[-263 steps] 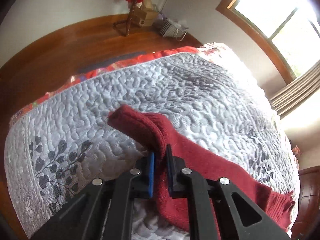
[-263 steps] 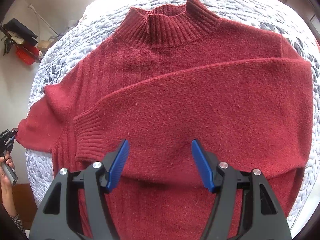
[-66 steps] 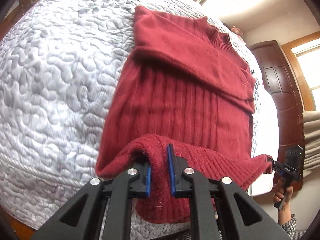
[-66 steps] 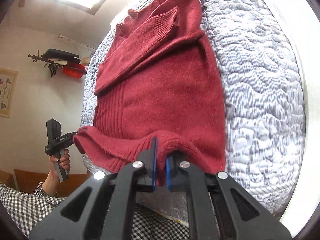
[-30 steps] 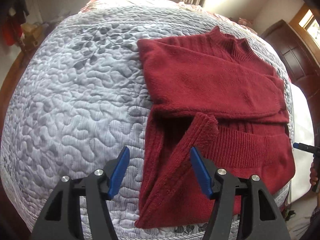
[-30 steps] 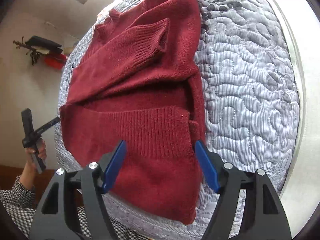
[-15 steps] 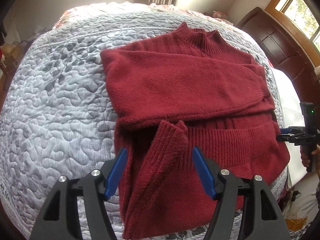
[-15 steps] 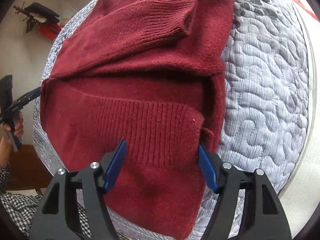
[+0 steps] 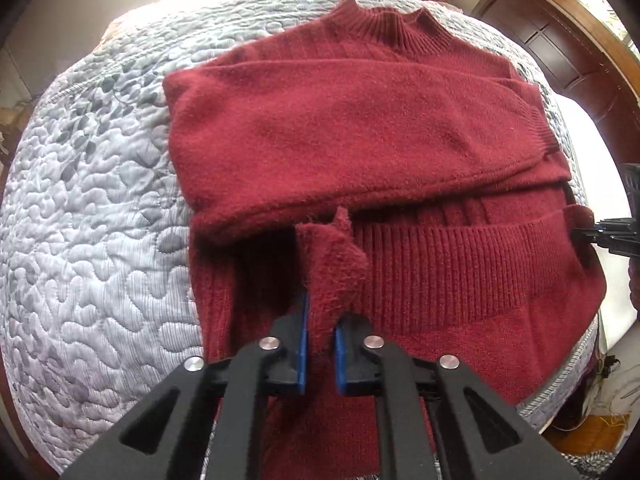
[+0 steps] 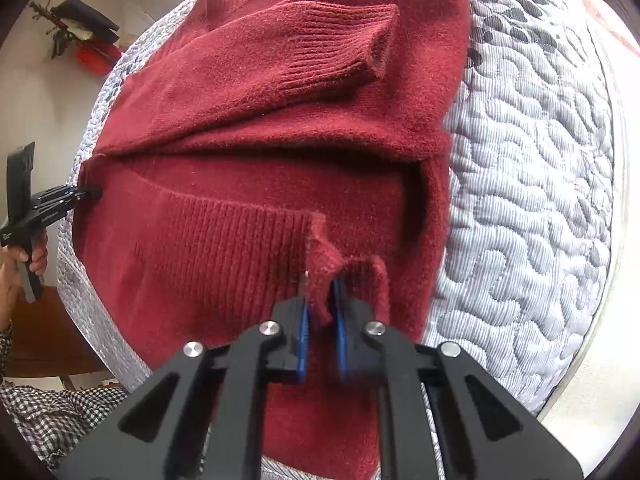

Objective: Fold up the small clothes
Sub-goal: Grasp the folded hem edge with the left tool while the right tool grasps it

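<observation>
In the left wrist view, our left tool (image 9: 319, 344) is clamped on a bunched corner of the ribbed hem (image 9: 440, 276) of the red sweater (image 9: 360, 132). The sweater lies on the grey quilt (image 9: 92, 216) of the bed, collar away from us, both sleeves folded across the chest. The hem is turned up over the lower body. At the right edge our right tool (image 9: 580, 234) touches the hem's other corner.

In the right wrist view, our right tool (image 10: 320, 320) is shut on a tuft of the hem (image 10: 224, 248) near the sweater's (image 10: 280, 92) right side, blue pads pressed against the knit. A cuff (image 10: 344, 52) lies on the chest above. At far left our left tool (image 10: 90, 192) grips the opposite corner, held by a hand (image 10: 24, 260) above a checked sleeve (image 10: 60, 416). The quilt (image 10: 528, 208) shows bare to the right.
</observation>
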The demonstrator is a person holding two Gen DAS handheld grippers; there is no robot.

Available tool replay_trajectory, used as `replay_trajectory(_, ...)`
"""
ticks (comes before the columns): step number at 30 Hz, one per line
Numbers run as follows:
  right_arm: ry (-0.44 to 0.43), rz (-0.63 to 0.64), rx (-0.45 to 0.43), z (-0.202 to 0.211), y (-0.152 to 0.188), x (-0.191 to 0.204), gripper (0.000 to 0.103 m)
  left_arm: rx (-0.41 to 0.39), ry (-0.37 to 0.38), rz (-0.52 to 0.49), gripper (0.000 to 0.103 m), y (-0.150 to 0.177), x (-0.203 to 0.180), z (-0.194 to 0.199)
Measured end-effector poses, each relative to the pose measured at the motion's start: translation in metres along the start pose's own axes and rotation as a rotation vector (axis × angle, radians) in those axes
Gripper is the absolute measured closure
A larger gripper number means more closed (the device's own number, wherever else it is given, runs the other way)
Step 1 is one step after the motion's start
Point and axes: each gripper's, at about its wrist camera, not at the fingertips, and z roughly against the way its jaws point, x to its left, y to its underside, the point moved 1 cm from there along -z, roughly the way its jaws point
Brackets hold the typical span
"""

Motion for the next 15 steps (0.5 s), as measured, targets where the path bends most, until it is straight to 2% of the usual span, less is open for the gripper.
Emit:
replay_trajectory(7,-0.053,-0.055,-0.059,0.016,0.008,-0.01,0.097,-0.084,0.008,0.056,0.096,0.011,0.014,0.025)
replay_trajectory(10,-0.033,-0.055,-0.054,0.019,0.007,-0.012,0.098,-0.093,0.009,0.082,0.096,0.014,0.018,0.028)
replay_trajectory(15,-0.107,-0.073,-0.171,0.063,-0.004,-0.011,0.098,-0.178,0.067,0.114,0.096,0.001,0.019,0.06)
